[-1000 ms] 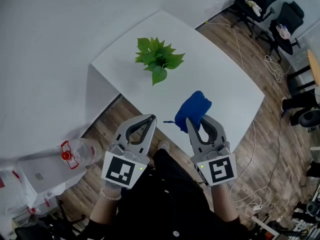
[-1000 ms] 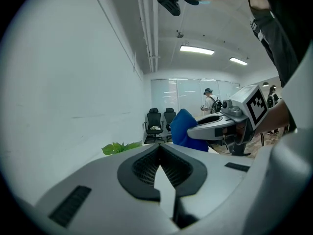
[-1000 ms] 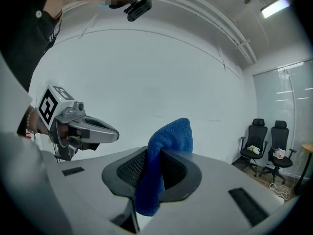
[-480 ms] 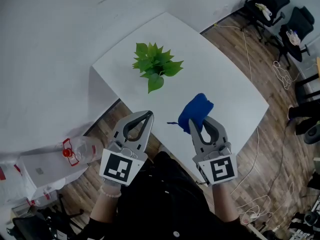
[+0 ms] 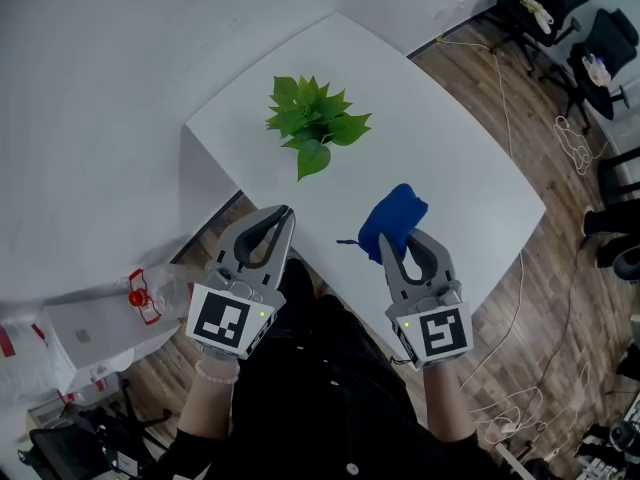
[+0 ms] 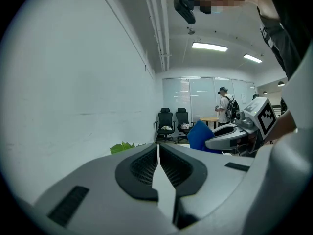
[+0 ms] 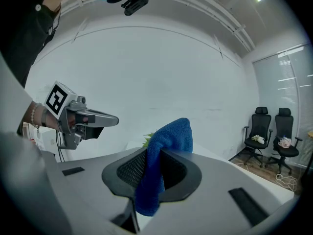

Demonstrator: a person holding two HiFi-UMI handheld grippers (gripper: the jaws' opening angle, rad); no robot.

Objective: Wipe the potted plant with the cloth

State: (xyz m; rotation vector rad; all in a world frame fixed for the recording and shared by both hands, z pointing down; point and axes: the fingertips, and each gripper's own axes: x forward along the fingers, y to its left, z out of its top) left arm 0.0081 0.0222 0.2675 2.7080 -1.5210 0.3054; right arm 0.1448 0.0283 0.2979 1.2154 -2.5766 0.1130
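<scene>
A leafy green potted plant (image 5: 314,126) stands on the white table (image 5: 440,138), toward its far left side; its pot is hidden under the leaves. My right gripper (image 5: 392,240) is shut on a bunched blue cloth (image 5: 393,220), held over the table's near edge, short of the plant. In the right gripper view the cloth (image 7: 161,165) sticks up between the jaws, with leaf tips (image 7: 148,139) just behind it. My left gripper (image 5: 285,214) is shut and empty, at the table's near left edge. In the left gripper view the plant (image 6: 123,147) peeks over the jaws.
Black office chairs (image 5: 548,6) stand at the far right on a wooden floor with loose white cables (image 5: 516,268). A clear water jug with a red cap (image 5: 150,296) sits on a box at the lower left. A white wall (image 5: 90,118) runs along the left. A person (image 6: 226,106) stands far back.
Both grippers have drifted a little: the left one leftward and nearer the table's corner, the right one holding the cloth steady by the near edge. The view has shifted slightly.
</scene>
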